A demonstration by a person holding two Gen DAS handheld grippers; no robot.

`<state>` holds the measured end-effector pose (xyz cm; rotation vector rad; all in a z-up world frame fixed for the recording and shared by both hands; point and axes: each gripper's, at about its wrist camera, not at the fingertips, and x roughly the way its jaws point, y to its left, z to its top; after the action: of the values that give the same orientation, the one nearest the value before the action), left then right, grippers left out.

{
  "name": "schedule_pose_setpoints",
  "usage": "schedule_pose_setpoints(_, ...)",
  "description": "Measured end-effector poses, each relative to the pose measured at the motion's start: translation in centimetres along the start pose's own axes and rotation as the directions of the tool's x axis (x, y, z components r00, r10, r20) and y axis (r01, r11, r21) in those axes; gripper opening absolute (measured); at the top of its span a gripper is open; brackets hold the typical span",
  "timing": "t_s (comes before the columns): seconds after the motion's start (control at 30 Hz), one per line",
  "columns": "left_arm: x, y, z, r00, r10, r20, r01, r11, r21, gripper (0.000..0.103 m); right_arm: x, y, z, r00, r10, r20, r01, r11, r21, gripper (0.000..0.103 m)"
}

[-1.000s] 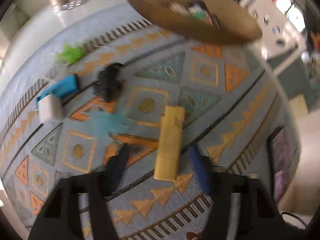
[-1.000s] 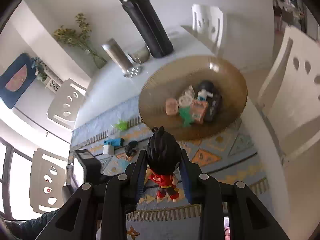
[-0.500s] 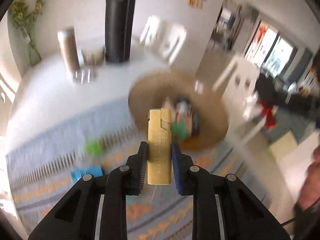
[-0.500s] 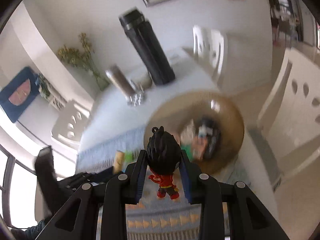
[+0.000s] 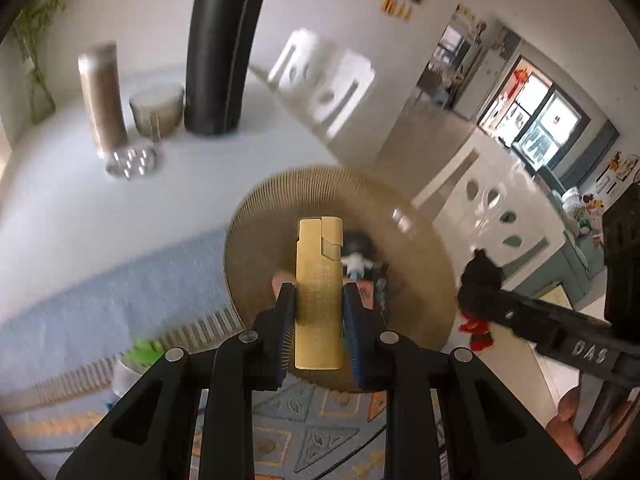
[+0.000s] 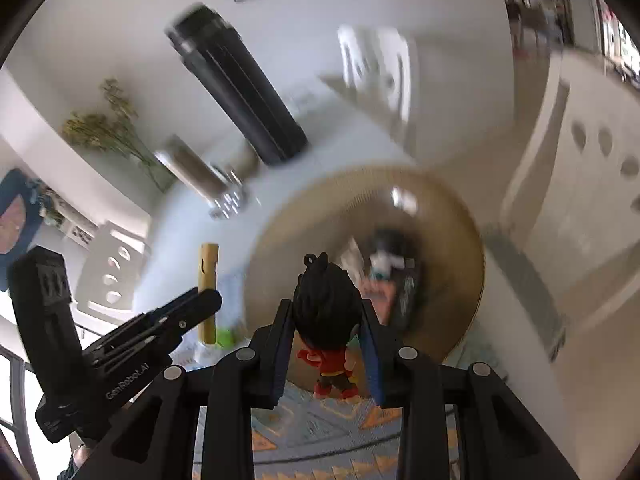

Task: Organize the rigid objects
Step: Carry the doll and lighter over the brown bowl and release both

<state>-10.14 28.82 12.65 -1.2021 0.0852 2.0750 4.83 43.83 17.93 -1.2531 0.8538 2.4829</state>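
Note:
My left gripper [image 5: 318, 308] is shut on a gold lighter [image 5: 319, 280], which stands upright between the pads above the near side of a brown ribbed bowl [image 5: 264, 220]. Several small items lie in the bowl. My right gripper [image 6: 326, 324] is shut on a small figurine [image 6: 326, 304] with black hair and red clothes, held just before the bowl [image 6: 452, 216]. In the left wrist view the right gripper [image 5: 480, 300] with the figurine [image 5: 478, 276] comes in from the right. In the right wrist view the left gripper [image 6: 206, 300] holds the lighter [image 6: 209, 280] at the left.
A tall black flask [image 5: 224, 44], a steel tumbler [image 5: 102, 96] and a small cup [image 5: 156, 108] stand on the white table behind the bowl. A patterned blue mat [image 5: 100, 280] carries a green toy [image 5: 142, 352]. White chairs [image 5: 500, 216] stand to the right.
My left gripper closed on the lighter lying on the mat and lifted it toward the bowl. My right gripper with the figurine moved closer to the bowl.

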Motion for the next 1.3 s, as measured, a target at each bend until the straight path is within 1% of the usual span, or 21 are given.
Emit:
schedule_pose_setpoints(0.17,2.3,-0.4,-1.2,0.997,-0.032,-0.063,0.032,0.999,-0.003,0.021,3.5,-1.4,-1.1,0.995,-0.055,-0.081,0.057,0.998,0.027,0.031)
schedule_pose_setpoints(0.3,2.8,-1.3,-1.2,0.997,-0.031,-0.066,0.033,0.999,0.035,0.022,4.9,-2.3,-0.9,0.986,-0.121,-0.116,0.126,0.991,0.039,0.031)
schedule_pose_setpoints(0.33,2.8,-1.3,-1.0,0.996,-0.051,-0.072,0.054,0.998,0.033,0.035,4.9,-2.6,-0.8,0.985,-0.128,-0.117,0.134,0.990,0.040,0.032)
schedule_pose_setpoints(0.37,2.5,-1.2,-0.9,0.995,-0.059,-0.079,0.061,0.998,0.028,0.041,4.6,-2.9,-0.6,0.986,-0.133,-0.104,0.136,0.990,0.028,0.033)
schedule_pose_setpoints(0.43,1.4,-0.1,-0.6,0.994,-0.075,-0.074,0.075,0.997,-0.001,0.041,3.1,-3.2,0.1,0.982,-0.184,-0.051,0.184,0.983,-0.003,0.036)
schedule_pose_setpoints(0.47,0.2,0.9,-0.6,0.995,-0.079,-0.062,0.077,0.997,-0.032,0.041,2.0,-3.4,0.4,0.979,-0.203,-0.022,0.203,0.979,-0.006,0.043)
schedule_pose_setpoints(0.5,-0.6,1.6,-0.7,0.996,-0.077,-0.050,0.074,0.996,-0.057,0.041,0.8,-3.8,0.8,0.979,-0.206,0.009,0.206,0.979,-0.002,0.046)
schedule_pose_setpoints(0.57,-3.1,3.5,-0.9,0.998,-0.068,-0.006,0.067,0.992,-0.108,0.041,-1.5,-4.1,1.4,0.980,-0.188,0.062,0.188,0.982,0.013,0.057)
schedule_pose_setpoints(0.67,-7.8,6.5,-1.5,0.997,-0.012,0.083,0.027,0.983,-0.179,0.041,-3.9,-3.5,1.4,0.982,-0.154,0.106,0.154,0.988,0.009,0.059)
schedule_pose_setpoints(0.77,-13.4,8.8,-2.3,0.979,0.078,0.187,-0.032,0.971,-0.238,0.041,-4.8,-1.7,0.6,0.989,-0.112,0.102,0.115,0.993,-0.025,0.059)
schedule_pose_setpoints(0.83,-17.2,9.8,-2.8,0.958,0.145,0.247,-0.077,0.961,-0.264,0.041,-5.1,-0.2,0.4,0.993,-0.064,0.100,0.069,0.996,-0.049,0.059)
schedule_pose_setpoints(0.93,-23.1,10.5,-3.8,0.907,0.245,0.341,-0.147,0.946,-0.289,0.043,-6.0,2.5,0.1,0.994,-0.010,0.106,0.020,0.995,-0.099,0.059)
schedule_pose_setpoints(1.0,-26.0,10.5,-4.7,0.875,0.291,0.387,-0.181,0.938,-0.297,0.056,-7.0,4.2,0.0,0.992,0.016,0.124,0.001,0.990,-0.138,0.059)
schedule_pose_setpoints(1.03,-27.1,10.6,-5.1,0.860,0.309,0.405,-0.193,0.933,-0.303,0.078,-7.6,5.1,-0.1,0.990,0.035,0.133,-0.014,0.987,-0.157,0.059)
schedule_pose_setpoints(1.07,-28.1,10.7,-5.6,0.848,0.322,0.420,-0.197,0.929,-0.314,0.095,-8.1,5.8,-0.3,0.989,0.055,0.139,-0.030,0.984,-0.175,0.060)
schedule_pose_setpoints(1.1,-29.1,11.0,-6.3,0.837,0.326,0.439,-0.187,0.925,-0.330,0.099,-8.5,6.6,-0.6,0.987,0.075,0.141,-0.047,0.980,-0.193,0.061)
schedule_pose_setpoints(1.17,-30.1,11.8,-7.9,0.815,0.340,0.469,-0.159,0.910,-0.383,0.102,-8.6,7.9,-1.3,0.986,0.102,0.131,-0.071,0.973,-0.221,0.061)
schedule_pose_setpoints(1.2,-30.1,12.3,-8.7,0.813,0.353,0.463,-0.154,0.897,-0.415,0.102,-8.3,8.5,-1.7,0.987,0.108,0.119,-0.078,0.969,-0.233,0.061)
schedule_pose_setpoints(1.23,-29.6,13.0,-9.4,0.822,0.365,0.438,-0.162,0.886,-0.434,0.102,-7.8,9.1,-2.3,0.989,0.112,0.099,-0.085,0.965,-0.248,0.061)
schedule_pose_setpoints(1.27,-29.0,13.4,-9.6,0.834,0.371,0.409,-0.176,0.880,-0.441,0.102,-7.0,9.8,-3.0,0.991,0.106,0.077,-0.083,0.963,-0.258,0.061)
schedule_pose_setpoints(1.3,-28.0,14.2,-10.0,0.858,0.378,0.347,-0.204,0.872,-0.444,0.102,-6.2,10.3,-3.7,0.994,0.098,0.053,-0.080,0.960,-0.269,0.062)
